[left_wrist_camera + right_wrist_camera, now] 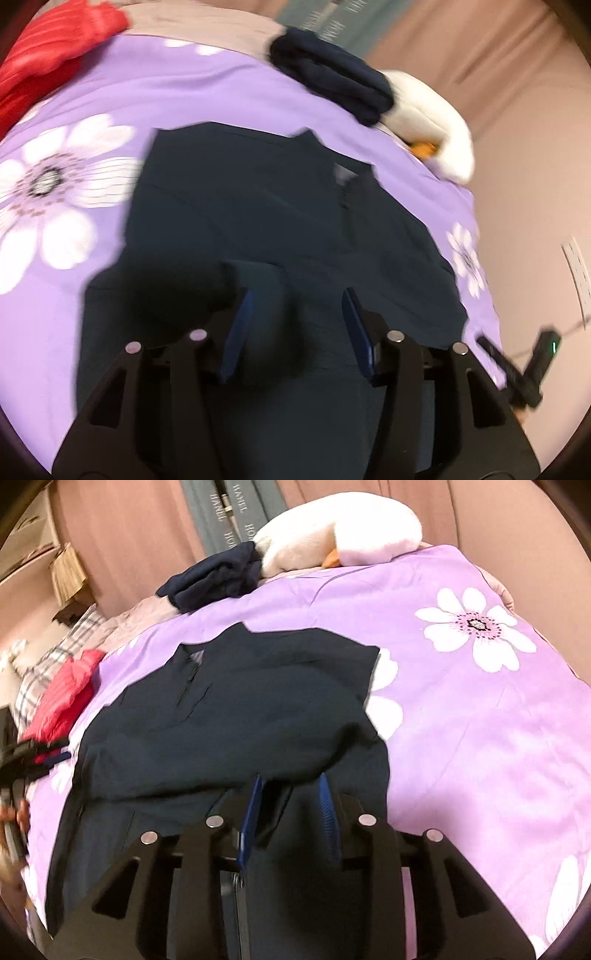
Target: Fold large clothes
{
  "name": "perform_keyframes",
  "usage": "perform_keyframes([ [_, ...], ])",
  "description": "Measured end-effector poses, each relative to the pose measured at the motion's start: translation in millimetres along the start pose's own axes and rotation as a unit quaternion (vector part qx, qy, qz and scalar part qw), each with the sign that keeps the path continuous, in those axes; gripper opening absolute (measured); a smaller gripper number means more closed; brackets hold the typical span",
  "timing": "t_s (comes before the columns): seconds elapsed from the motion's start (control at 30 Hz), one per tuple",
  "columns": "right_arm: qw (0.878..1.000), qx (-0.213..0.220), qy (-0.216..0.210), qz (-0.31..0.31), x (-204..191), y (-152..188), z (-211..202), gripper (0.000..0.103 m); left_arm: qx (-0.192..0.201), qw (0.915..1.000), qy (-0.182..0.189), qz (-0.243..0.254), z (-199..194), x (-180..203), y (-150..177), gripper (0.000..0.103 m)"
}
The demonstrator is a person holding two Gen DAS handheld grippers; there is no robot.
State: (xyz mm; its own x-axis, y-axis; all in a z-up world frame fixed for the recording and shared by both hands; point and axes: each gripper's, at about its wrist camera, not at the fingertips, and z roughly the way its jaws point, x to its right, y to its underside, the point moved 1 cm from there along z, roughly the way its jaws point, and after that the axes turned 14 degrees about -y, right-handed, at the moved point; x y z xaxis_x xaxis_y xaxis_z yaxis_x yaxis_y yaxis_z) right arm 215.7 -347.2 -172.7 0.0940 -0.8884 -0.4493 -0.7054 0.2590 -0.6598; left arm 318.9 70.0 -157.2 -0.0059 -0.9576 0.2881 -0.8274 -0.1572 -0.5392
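matt dark cloth jacket point(280, 206) on smooth purple floral quilt point(207, 88)

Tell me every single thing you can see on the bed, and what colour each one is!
dark jacket: one, dark navy, spread flat in the middle of the bedcover, collar toward the far end
bedcover: one, purple with white flowers, under everything
folded clothes: one small pile, navy, at the far edge of the bed
plush toy: one, white with an orange beak, beside the navy pile
red garment: one, red, on the bed's edge, away from the jacket
checked cloth: one, grey and white, beyond the red garment
left gripper: one, black with blue pads, open above the jacket's near part
right gripper: one, black with blue pads, open above the jacket
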Motion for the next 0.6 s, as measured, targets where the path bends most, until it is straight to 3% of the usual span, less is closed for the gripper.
perform_keyframes([
  [0.1,1.0,0.005,-0.005,-0.012,-3,-23,17,0.048,-0.011,0.9993,0.02,0.032,11,29,6,0.053],
  [0.2,0.998,-0.015,-0.028,-0.05,-21,-56,45,0.059,-0.01,0.9983,0.011,0.057,23,44,10,0.055],
  [0.33,0.99,-0.06,-0.024,-0.122,-51,-92,91,0.062,-0.049,0.9972,-0.012,0.055,53,30,28,0.054],
  [0.47,0.975,-0.108,-0.007,-0.195,-72,-101,131,0.062,-0.048,0.9969,0.008,0.062,49,11,45,0.054],
  [0.53,0.957,-0.142,0.004,-0.252,-81,-97,151,0.062,-0.053,0.9964,-0.002,0.066,47,3,48,0.054],
  [0.6,0.943,-0.163,0.013,-0.289,-84,-93,164,0.062,-0.058,0.9968,0.012,0.054,46,-7,48,0.054],
])
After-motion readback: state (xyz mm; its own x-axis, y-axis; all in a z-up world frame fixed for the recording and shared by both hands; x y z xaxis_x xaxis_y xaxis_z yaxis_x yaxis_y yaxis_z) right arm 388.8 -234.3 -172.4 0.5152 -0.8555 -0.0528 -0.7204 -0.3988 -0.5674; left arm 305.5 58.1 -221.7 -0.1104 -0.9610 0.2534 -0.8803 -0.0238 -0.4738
